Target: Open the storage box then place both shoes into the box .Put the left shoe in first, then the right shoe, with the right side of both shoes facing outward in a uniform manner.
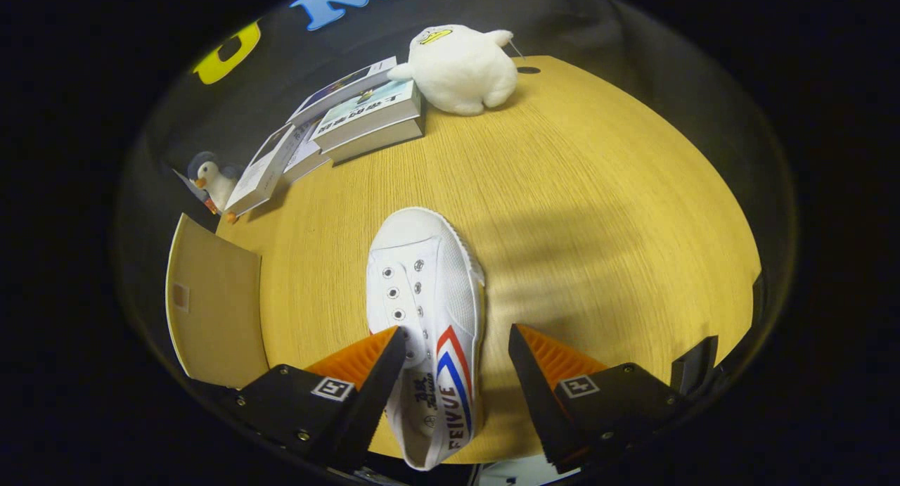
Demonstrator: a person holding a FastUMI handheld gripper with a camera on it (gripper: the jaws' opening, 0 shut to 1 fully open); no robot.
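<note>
A white canvas shoe (429, 275) with red and blue side stripes lies on the wooden table (598, 212), toe pointing away from me and heel near my fingers. My gripper (455, 335) stands open around its rear half. The left finger (365, 363) overlaps the laced top near the shoe's mouth. The right finger (545, 363) sits a small gap off the striped side, not touching it. A flat brown panel (211, 310), seemingly the storage box's flap, stands at the table's left edge beside the left finger.
Beyond the shoe, several books (365, 117) lie stacked and fanned at the far left. A white plush toy (460, 67) sits behind them and a small penguin plush (211, 180) at the left edge. Bare tabletop spreads to the right.
</note>
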